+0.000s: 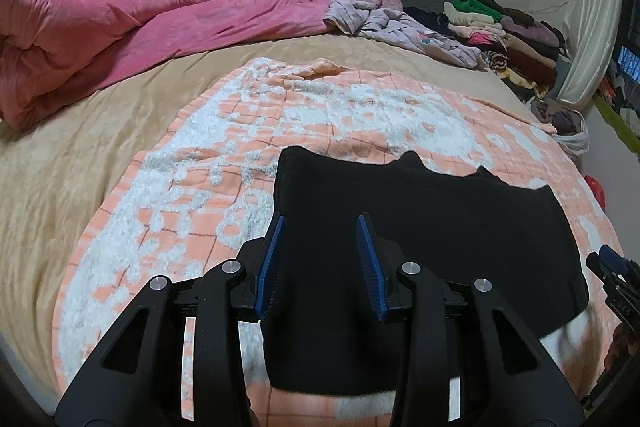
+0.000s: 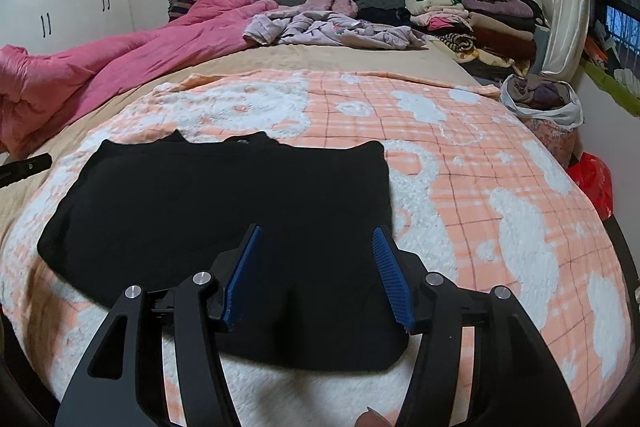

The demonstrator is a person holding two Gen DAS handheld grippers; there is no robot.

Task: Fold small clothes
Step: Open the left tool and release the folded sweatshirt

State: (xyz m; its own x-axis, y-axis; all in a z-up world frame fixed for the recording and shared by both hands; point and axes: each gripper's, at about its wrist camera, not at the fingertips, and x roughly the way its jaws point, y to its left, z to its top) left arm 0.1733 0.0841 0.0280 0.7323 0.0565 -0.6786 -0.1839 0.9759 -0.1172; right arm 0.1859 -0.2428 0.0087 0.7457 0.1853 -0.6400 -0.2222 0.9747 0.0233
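Your left gripper (image 1: 322,227) and right gripper (image 2: 318,239): fingers parted, holding nothing, above the folded black garment (image 2: 224,211) on the peach blanket (image 2: 480,155).

left tongs (image 1: 322,223) | black arms | ribbed blue pads (image 1: 271,259) | silver screws

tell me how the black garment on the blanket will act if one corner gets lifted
The black garment looks soft and floppy: it lies flat on the patterned blanket, so a lifted corner would probably droop and trail. It seems thin and light. It may drag on the blanket's fluffy pile rather than slide freely.
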